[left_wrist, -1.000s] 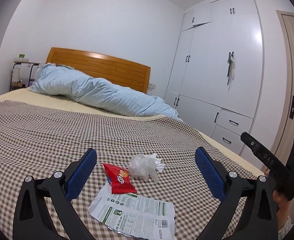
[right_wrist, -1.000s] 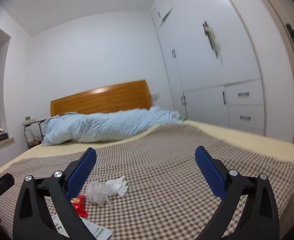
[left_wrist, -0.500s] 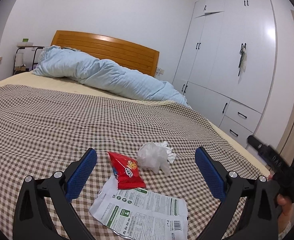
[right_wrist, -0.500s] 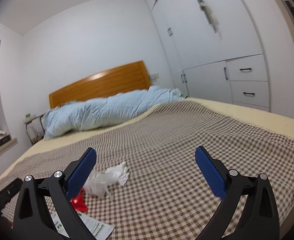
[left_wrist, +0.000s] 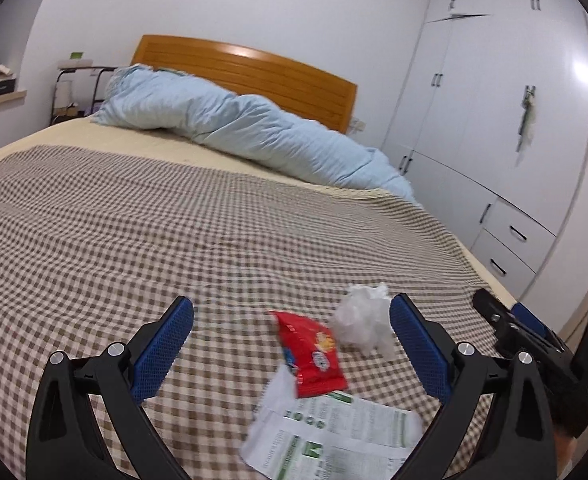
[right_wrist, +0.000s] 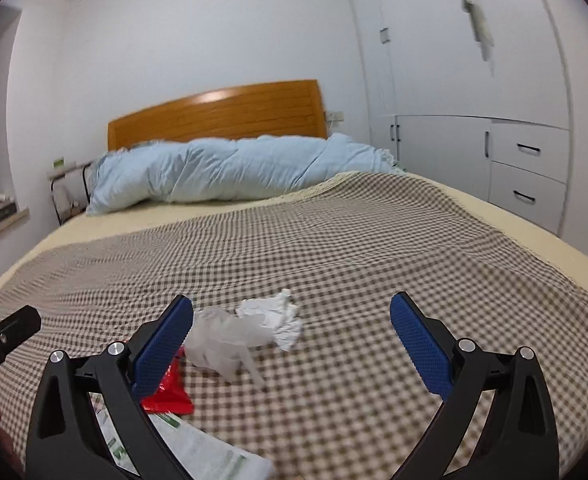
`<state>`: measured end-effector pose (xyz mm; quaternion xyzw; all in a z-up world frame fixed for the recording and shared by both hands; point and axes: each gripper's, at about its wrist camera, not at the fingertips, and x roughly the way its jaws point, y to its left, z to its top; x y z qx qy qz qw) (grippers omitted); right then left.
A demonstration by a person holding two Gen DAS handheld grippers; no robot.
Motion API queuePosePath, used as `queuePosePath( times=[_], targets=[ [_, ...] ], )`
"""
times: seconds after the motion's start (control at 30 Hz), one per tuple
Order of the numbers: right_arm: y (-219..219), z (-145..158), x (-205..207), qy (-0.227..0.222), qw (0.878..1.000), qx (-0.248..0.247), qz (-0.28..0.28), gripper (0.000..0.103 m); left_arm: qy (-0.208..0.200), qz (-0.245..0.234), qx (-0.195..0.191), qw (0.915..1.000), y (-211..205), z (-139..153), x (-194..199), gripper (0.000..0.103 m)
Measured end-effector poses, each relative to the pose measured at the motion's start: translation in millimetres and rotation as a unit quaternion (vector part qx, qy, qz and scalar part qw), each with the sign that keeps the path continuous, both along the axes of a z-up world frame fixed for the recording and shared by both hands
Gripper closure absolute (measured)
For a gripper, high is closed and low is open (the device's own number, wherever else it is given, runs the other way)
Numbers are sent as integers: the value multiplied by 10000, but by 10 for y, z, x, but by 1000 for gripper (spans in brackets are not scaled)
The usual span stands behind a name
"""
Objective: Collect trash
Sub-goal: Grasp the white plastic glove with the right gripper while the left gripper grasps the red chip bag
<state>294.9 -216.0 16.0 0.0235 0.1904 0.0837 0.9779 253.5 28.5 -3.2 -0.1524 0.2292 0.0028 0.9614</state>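
Note:
Three pieces of trash lie on the checked bedspread (left_wrist: pixel 134 240) near the foot of the bed. A red snack wrapper (left_wrist: pixel 313 352) lies flat, with a crumpled white tissue and clear plastic (left_wrist: pixel 363 322) just to its right. A white and green printed package (left_wrist: pixel 333 436) lies nearest me. My left gripper (left_wrist: pixel 292 344) hovers open over them, the wrapper between its blue pads. In the right wrist view, the tissue and plastic (right_wrist: pixel 246 332) sit between the fingers of my open right gripper (right_wrist: pixel 292 344). The red wrapper (right_wrist: pixel 170 394) and the printed package (right_wrist: pixel 198 448) lie partly behind its left finger.
A rolled light blue duvet (left_wrist: pixel 246 136) lies along the wooden headboard (left_wrist: pixel 254 76). White wardrobes with drawers (left_wrist: pixel 505 128) line the right wall beside the bed. A small rack (left_wrist: pixel 74 88) stands at the bed's far left. The other gripper's black body (left_wrist: pixel 541 356) shows at the right.
Both grippers have come lower and closer to the trash, which looks larger now. The left view has swung left, so the trash sits further right. Both grippers stayed open.

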Motion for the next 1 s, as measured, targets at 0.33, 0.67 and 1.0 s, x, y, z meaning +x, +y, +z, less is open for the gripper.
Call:
queuePosePath(
  times=[0.33, 0.67, 1.0],
  targets=[
    [643, -667, 747, 1381, 9863, -775, 456, 8, 390, 274, 210, 9986, 193, -211, 315, 8],
    [332, -675, 731, 1547, 9857, 10, 666, 100, 660, 73, 234, 9975, 106, -318, 491, 8],
    [1, -263, 560, 533, 9978, 341, -171, 100, 974, -589, 996, 9885, -562, -487, 674, 8]
  ],
)
